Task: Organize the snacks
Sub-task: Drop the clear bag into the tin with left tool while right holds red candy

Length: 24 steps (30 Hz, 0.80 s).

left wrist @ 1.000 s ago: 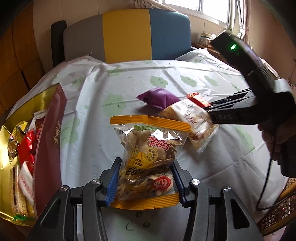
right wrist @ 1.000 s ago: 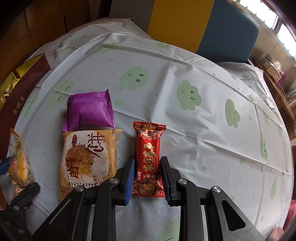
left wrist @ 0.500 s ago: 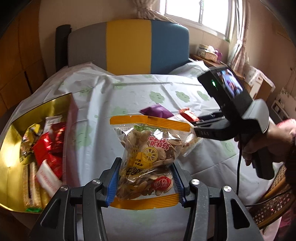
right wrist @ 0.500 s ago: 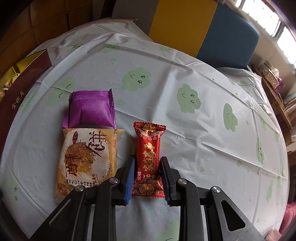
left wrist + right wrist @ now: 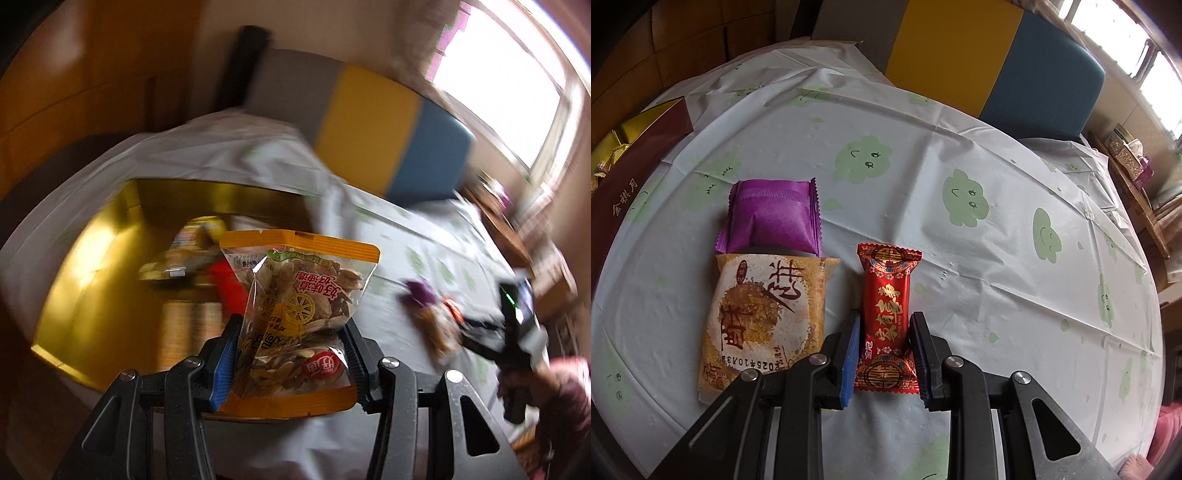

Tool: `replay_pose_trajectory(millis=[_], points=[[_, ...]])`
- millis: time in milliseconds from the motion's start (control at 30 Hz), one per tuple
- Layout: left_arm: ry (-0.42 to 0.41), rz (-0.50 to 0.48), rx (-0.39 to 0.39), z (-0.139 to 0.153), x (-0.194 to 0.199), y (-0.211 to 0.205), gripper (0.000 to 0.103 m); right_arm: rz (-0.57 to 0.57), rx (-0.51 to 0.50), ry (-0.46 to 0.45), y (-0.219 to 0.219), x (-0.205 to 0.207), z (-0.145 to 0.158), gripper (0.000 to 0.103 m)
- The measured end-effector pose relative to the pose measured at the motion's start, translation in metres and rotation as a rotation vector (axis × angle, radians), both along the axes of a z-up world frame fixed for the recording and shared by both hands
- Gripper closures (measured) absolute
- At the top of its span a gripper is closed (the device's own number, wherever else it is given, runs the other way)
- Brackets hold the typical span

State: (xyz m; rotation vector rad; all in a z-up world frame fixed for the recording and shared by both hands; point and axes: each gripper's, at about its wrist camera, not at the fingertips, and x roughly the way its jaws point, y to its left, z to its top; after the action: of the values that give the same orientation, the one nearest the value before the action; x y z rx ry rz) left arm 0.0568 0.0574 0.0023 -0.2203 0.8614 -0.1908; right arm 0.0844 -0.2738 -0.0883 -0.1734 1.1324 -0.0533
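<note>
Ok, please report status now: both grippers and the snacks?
Left gripper shut on seed bag, gold box behind. Right gripper shut on red candy. Nothing blocking.

both wrist views down, sharing tablecloth [image 5: 960,155]

The right gripper [image 5: 884,332] clamps the red candy [image 5: 886,314] on the tablecloth [image 5: 997,258]. At nine o'clock lies a golden pastry packet [image 5: 764,317], touching the purple packet [image 5: 774,218] beyond it.

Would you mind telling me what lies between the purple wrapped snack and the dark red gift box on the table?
Nothing: in the right wrist view only bare cloud-print tablecloth separates the purple snack from the dark red gift box.
</note>
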Motion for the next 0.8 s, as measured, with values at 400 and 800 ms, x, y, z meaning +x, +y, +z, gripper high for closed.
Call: replay_pose_trajectory(millis=[400,800], points=[[0.125,0.232,-0.063,-0.034,0.028,0.091,0.051,0.006,-0.037,-0.006,0.004,0.000,0.000,0.076],[0.212,0.195,0.002,-0.055,0.062,0.093,0.047,0.006,-0.046,-0.011,0.003,0.000,-0.001,0.076]])
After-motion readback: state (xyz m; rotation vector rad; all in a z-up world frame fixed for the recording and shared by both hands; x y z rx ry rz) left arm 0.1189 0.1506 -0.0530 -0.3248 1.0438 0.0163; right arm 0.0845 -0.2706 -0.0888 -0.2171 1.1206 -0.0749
